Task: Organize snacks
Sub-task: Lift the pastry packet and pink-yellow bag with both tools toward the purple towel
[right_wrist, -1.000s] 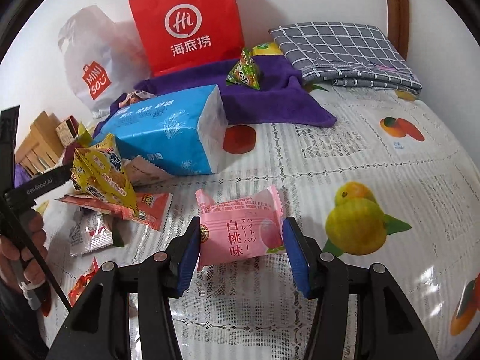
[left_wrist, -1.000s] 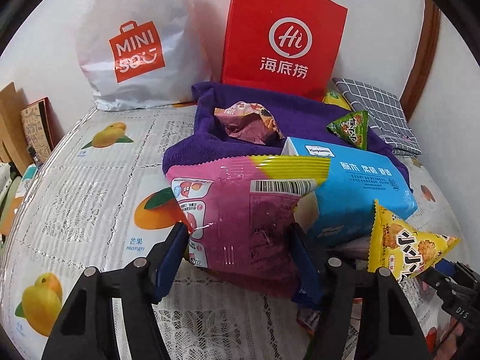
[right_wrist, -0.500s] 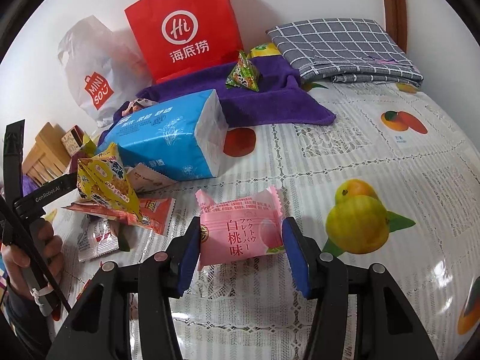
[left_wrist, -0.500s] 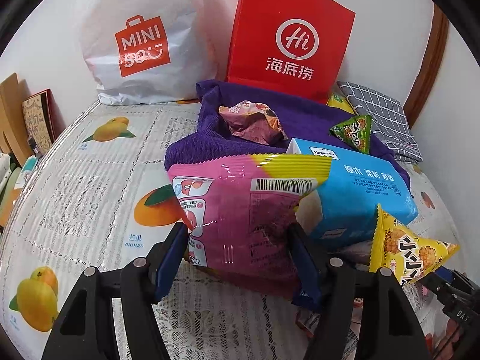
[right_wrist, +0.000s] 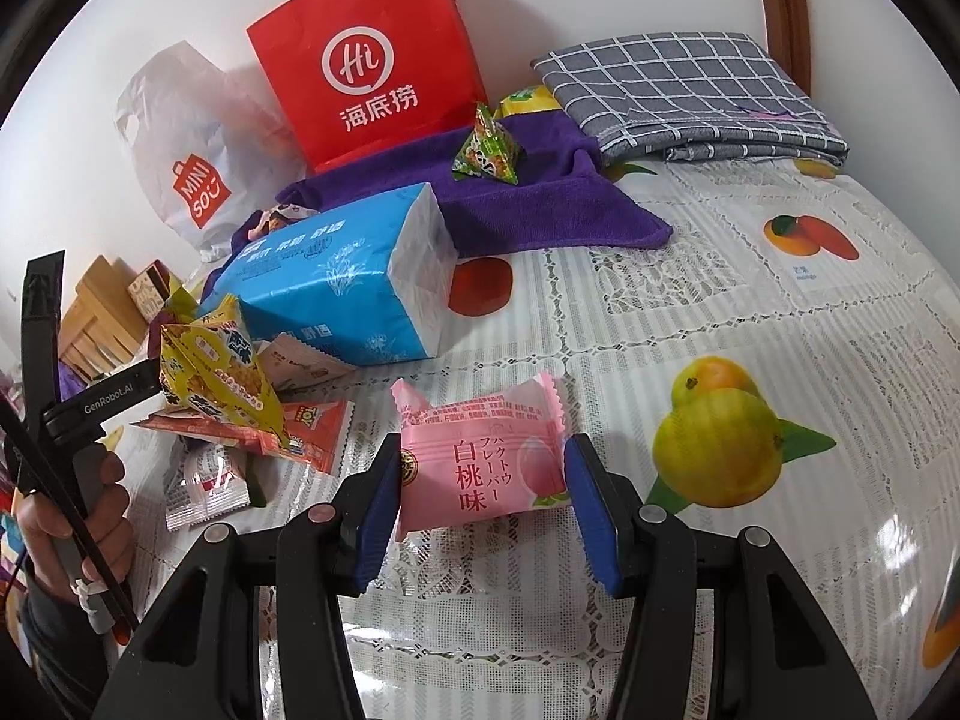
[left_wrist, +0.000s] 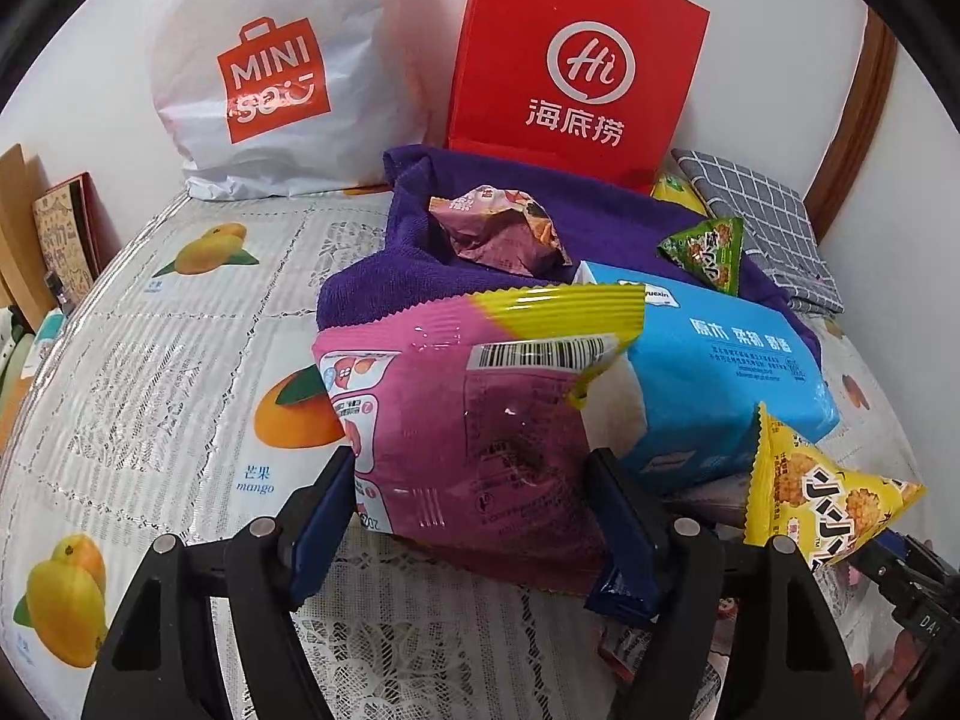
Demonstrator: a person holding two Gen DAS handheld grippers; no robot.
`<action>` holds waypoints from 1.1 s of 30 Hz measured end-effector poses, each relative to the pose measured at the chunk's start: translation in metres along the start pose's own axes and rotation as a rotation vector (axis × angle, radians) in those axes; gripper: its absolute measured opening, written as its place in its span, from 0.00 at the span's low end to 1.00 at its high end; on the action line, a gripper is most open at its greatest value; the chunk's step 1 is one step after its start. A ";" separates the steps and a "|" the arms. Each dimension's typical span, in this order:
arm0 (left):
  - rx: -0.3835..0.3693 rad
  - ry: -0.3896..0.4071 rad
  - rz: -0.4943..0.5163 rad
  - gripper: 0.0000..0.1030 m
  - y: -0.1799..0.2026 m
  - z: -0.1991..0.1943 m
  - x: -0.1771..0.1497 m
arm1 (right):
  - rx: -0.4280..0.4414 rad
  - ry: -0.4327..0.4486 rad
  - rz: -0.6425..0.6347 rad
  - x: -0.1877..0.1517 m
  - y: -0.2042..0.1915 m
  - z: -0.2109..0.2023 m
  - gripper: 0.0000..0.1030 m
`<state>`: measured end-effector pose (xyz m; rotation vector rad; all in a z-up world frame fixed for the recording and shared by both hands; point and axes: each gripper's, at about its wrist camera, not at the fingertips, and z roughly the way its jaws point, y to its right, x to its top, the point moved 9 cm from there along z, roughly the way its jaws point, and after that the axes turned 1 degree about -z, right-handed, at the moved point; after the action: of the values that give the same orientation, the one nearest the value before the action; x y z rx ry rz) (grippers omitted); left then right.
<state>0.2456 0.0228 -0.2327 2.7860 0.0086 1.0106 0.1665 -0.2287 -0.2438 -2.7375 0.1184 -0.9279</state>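
Left gripper jaws just easing apart around the pink chip bag, which may slump onto the surface; right gripper clamps the peach snack, thin wrapper could slip.

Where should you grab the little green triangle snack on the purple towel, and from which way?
Probably by its top. The green triangle snack stands like a little pyramid on the purple towel, its pointed, crimped tip up. Coming from above, the fingers could pinch that flat seam near the tip. The red paper bag stands close behind, so a sideways approach looks more cramped.
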 end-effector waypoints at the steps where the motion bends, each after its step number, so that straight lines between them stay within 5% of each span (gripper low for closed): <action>1: -0.004 0.005 -0.006 0.69 -0.001 -0.001 0.000 | 0.001 0.000 0.001 0.000 0.000 0.000 0.52; 20: -0.020 0.041 -0.041 0.60 -0.004 -0.006 0.004 | 0.011 -0.003 -0.009 0.002 0.001 0.003 0.51; 33: -0.026 0.140 -0.061 0.59 -0.009 -0.029 0.019 | 0.039 -0.030 -0.015 0.011 -0.004 0.004 0.49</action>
<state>0.2417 0.0373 -0.2002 2.6693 0.0973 1.1793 0.1779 -0.2261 -0.2397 -2.7185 0.0739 -0.8837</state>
